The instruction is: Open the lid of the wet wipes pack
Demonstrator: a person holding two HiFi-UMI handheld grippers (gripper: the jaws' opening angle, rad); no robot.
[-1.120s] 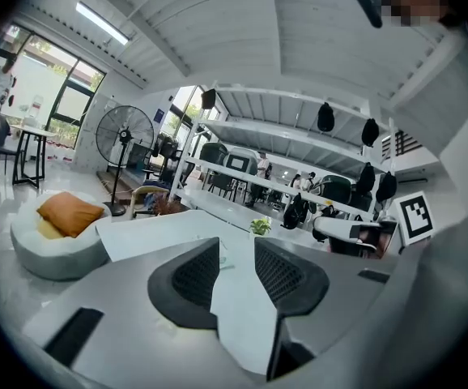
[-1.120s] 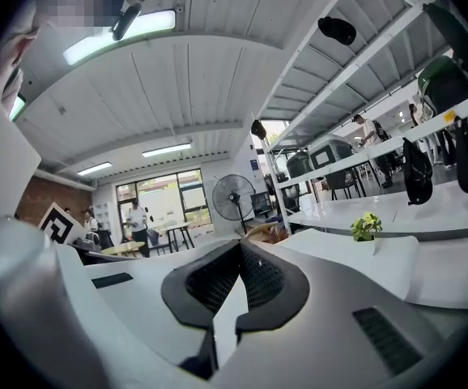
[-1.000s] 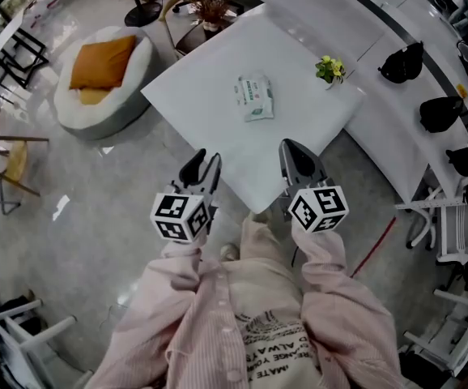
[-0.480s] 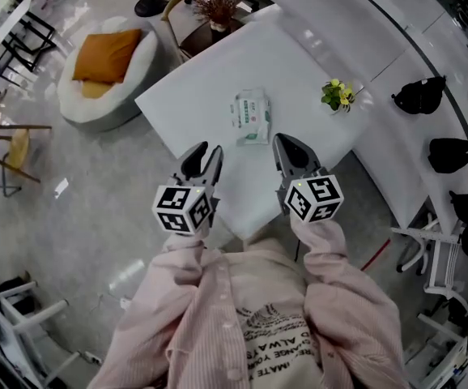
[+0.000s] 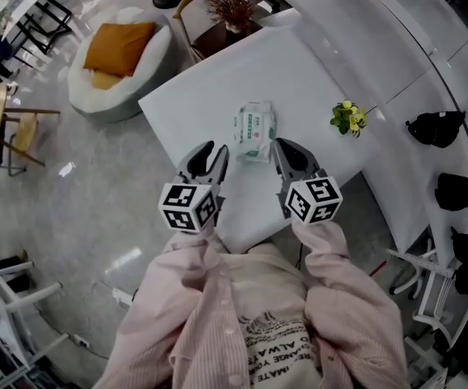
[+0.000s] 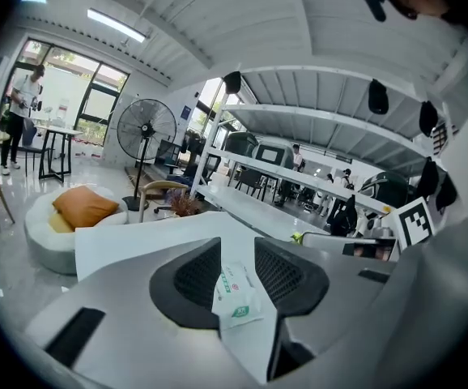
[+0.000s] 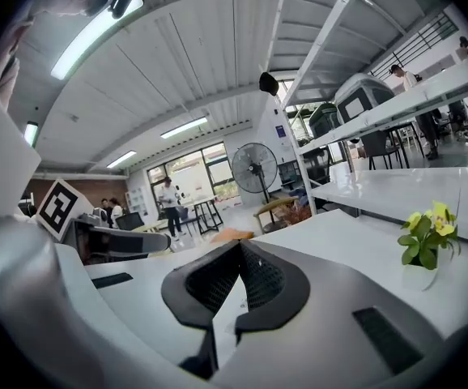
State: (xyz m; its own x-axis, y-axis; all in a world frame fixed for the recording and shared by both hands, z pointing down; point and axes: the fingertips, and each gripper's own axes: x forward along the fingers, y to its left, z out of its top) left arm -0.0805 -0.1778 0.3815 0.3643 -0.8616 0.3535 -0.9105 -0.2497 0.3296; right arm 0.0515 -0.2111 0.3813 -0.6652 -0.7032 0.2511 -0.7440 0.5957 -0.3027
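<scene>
Left gripper [image 5: 208, 156] hovers spread and empty; right gripper [image 5: 287, 151] pressed together, holding nothing; white, green-printed wet wipes pack [image 5: 255, 131] lies flat on the white desk [image 5: 210, 87], just ahead, between both.

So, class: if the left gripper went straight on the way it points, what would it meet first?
Probably the wet wipes pack, framed between the open jaws of the left gripper; depth is unclear, so the table might come first.
</scene>
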